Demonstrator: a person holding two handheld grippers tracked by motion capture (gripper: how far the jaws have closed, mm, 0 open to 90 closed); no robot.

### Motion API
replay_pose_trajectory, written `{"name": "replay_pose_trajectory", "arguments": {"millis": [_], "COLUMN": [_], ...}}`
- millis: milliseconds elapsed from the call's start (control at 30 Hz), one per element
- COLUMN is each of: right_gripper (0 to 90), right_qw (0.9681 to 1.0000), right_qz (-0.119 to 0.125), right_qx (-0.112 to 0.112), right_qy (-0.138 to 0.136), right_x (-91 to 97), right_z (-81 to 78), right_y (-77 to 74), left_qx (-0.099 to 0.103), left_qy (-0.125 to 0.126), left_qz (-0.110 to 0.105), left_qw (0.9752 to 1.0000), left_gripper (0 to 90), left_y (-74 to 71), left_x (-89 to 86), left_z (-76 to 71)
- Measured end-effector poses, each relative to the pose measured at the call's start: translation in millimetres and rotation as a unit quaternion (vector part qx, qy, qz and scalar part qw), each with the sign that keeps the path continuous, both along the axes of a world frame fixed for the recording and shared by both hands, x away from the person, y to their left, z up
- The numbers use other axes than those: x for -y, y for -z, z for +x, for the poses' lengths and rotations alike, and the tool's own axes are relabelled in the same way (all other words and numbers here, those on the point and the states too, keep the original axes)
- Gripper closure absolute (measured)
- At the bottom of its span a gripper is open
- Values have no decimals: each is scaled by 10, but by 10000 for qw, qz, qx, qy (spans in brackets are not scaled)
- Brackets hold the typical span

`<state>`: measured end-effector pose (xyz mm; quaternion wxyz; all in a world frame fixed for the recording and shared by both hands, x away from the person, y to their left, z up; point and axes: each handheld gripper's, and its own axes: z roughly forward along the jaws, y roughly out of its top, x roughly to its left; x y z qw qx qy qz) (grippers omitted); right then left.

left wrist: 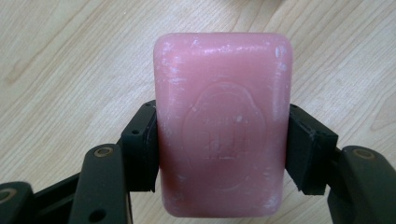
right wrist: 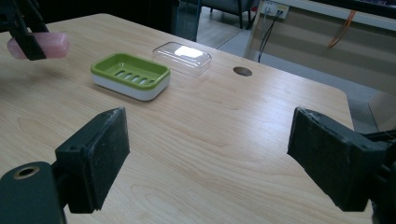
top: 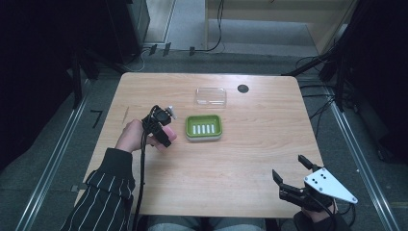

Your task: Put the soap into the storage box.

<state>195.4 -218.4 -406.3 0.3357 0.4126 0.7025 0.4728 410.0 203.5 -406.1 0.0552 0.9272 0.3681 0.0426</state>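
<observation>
Near the person's edge of the pale wooden counter, the right gripper hovers by the near right corner with its jaws spread wide apart and nothing between them. In front of it lies a broad bare stretch of wood, open all the way across the middle.

Further in, on the left side, the left gripper is clamped on the pink rectangular bar of soap, its black pads pressing the bar's two long sides. The soap is held above the counter, just left of the green slotted soap dish with a white base, not touching it. The bar has rounded corners, an oval stamp pressed into its face and whitish scuffs along its edges.

Beyond the dish, apart from it, lies a clear plastic lid, and near it to the right a small dark round hole close to the far edge.
</observation>
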Motion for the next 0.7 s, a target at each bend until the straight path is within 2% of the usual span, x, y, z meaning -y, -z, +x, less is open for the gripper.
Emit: {"name": "replay_pose_trajectory", "arguments": {"millis": [233,400,433,700], "right_gripper": [129,129,129,129], "right_qw": [10000,10000,10000,9999], "right_qz": [-4,-8,-7,12], "right_qx": [-6,-4,-9,-59], "right_qy": [26,36,40,96], "right_x": [15,24,26,44], "right_z": [-10,-14,-16,-34], "right_y": [2,3,3,3], "left_qx": [91,76,125,144], "left_qy": [68,224,187,308], "left_qz": [-28,38,-1,-3], "left_qw": [9999,9997,9997,9994], "left_gripper": [384,384,384,384], "left_y": [-66,-90,-86,-127], "left_x": [44,88,102,166], "left_z": [33,59,55,117]}}
